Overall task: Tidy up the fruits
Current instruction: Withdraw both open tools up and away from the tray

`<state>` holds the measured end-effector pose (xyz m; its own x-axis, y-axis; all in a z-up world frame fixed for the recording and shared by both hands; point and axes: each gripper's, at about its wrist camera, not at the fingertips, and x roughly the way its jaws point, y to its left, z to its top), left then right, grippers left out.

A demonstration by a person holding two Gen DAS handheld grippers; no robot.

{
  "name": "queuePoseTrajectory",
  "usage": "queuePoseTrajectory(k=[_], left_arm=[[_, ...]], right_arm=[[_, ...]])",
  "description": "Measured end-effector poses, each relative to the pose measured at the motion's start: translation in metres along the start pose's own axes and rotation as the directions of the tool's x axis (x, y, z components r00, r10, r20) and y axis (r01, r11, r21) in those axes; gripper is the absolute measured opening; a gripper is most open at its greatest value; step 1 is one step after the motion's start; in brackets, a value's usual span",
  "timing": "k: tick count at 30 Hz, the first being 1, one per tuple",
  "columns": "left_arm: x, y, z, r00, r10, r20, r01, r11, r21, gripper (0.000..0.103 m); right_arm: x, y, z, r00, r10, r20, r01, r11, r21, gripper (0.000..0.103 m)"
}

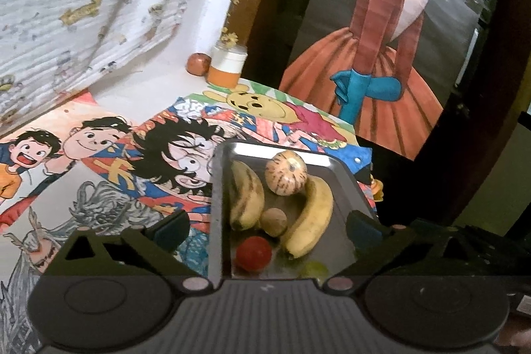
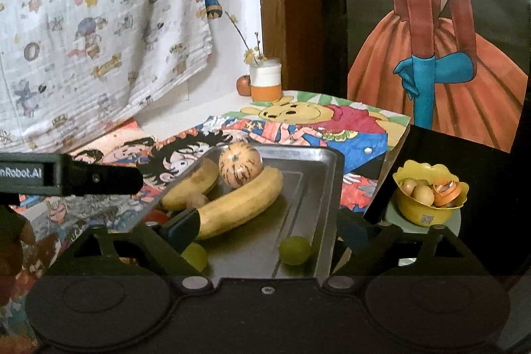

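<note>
A metal tray [image 1: 220, 188] lies on the tabletop [image 1: 156, 82], over overlapping cartoon drawings [image 1: 109, 161]. In it are two bananas, one on the left [image 1: 247, 198] and one on the right [image 1: 312, 218], curving toward each other. A striped round melon [image 1: 286, 172] sits at the far end, touching the right banana's far tip. Between the bananas lies a small brown fruit [image 1: 273, 221], and nearer the camera a red tomato [image 1: 254, 252]. Two green grapes, one near the left finger [image 2: 195, 256] and one further right [image 2: 294, 249], lie at the tray's near end.

The left tongs [image 1: 267, 229] are level and low over the near end of the tray, wide open, fingers astride the fruit and gripping nothing. The right tongs [image 2: 268, 229] sit likewise at the near end, wide open and empty, the left finger [image 2: 182, 229] just in front of the right banana's near end; whether it touches is unclear. The left tool's body reaches in from the left of the right wrist view.

At the back stand an orange-and-white jar [image 2: 265, 82] with dried sprigs and a small reddish fruit [image 2: 244, 85] beside it. A yellow bowl [image 2: 428, 211] holding small fruits sits right of the tabletop.
</note>
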<state>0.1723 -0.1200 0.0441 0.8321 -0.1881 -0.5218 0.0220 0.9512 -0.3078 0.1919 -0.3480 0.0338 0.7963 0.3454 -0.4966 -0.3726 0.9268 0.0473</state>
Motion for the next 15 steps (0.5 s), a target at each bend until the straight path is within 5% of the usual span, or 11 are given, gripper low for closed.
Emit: queuePoseTrajectory(k=[15], left_arm=[[-0.019,0.022,-0.002,0.998,0.056,0.037,-0.055,0.998,-0.033,0.103]], right_arm=[[-0.024,0.015,0.002,0.998,-0.042,0.051,0.038,0.997,0.071,0.102]])
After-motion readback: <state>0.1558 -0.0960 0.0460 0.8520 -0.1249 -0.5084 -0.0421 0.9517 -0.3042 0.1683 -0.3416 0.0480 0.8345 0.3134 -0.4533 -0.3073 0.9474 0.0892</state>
